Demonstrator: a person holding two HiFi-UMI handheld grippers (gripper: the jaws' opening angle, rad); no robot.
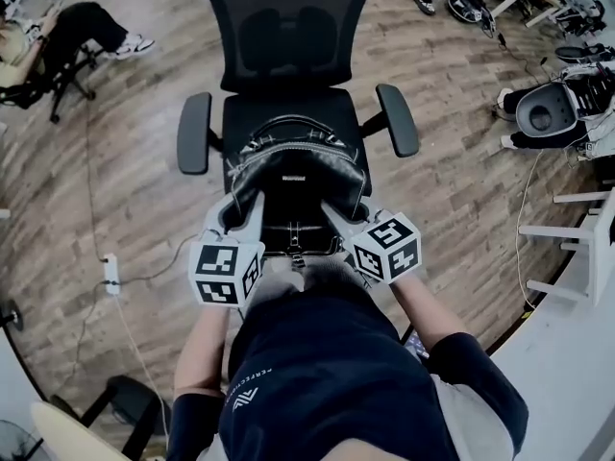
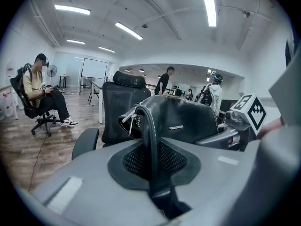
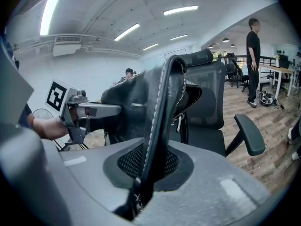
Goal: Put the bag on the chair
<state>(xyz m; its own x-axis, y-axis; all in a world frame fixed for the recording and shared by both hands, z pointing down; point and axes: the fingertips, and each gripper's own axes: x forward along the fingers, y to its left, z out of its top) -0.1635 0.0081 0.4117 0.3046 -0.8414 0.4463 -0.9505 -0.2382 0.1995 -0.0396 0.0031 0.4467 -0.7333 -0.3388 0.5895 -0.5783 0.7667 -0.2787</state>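
Note:
A black leather bag [image 1: 298, 173] hangs over the seat of a black office chair [image 1: 288, 109], held by its two straps. I cannot tell whether its base touches the seat. My left gripper [image 1: 245, 207] is shut on the left strap [image 2: 151, 140], which runs up between its jaws to the bag [image 2: 188, 121]. The right gripper [image 1: 338, 211] is shut on the right strap [image 3: 160, 121], with the bag [image 3: 131, 107] just beyond. In the right gripper view, the chair's backrest [image 3: 211, 93] rises behind the bag.
The chair's armrests [image 1: 194, 133] [image 1: 397, 118] flank the bag. A power strip [image 1: 110, 272] and its cable lie on the wooden floor at left. A seated person [image 1: 67, 32] is at far left. White equipment [image 1: 548, 113] and a white table edge [image 1: 577, 353] stand at right.

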